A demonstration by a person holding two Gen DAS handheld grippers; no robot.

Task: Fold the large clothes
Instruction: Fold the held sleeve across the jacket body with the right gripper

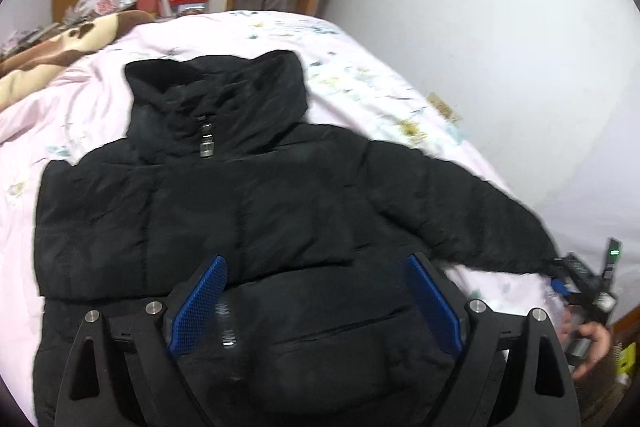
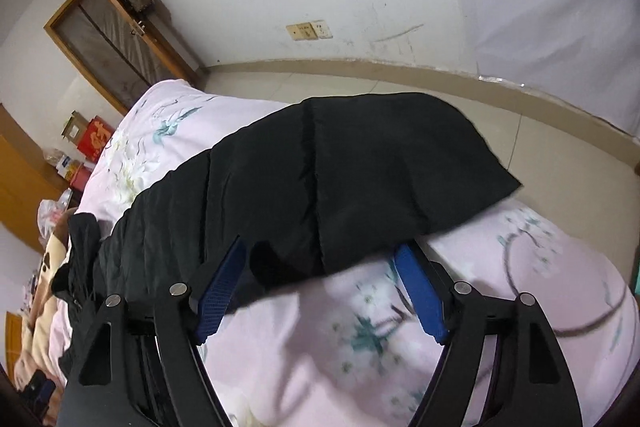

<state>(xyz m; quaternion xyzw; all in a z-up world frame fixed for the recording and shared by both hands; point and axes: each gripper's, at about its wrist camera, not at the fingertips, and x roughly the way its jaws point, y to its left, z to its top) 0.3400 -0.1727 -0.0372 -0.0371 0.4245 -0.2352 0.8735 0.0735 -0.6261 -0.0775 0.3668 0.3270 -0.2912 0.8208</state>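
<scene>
Jacket [image 1: 248,211] first: in the left wrist view you see one black padded jacket lying front side up on the pink bed sheet [image 1: 380,83], zipped, with its collar toward the far end of the bed. One sleeve seems already folded over the body on the left side of the jacket, though the dark cloth makes this hard to tell; the other sleeve stretches out to the right of the jacket. Your left gripper [image 1: 316,301] hovers above the lower part of the jacket, its two blue pads wide apart and holding nothing. To the right of the jacket, beyond the sleeve end, a hand [image 1: 592,343] holds the second tool.

In the right wrist view, the stretched sleeve [image 2: 360,179] of the jacket lies flat on the sheet [image 2: 360,347]. Your right gripper [image 2: 320,287] is just beside the sleeve's near edge, fingers spread wide, and I judge that it grips nothing.

So I think the folding is at an early stage: this sleeve and the body are left to fold.
</scene>
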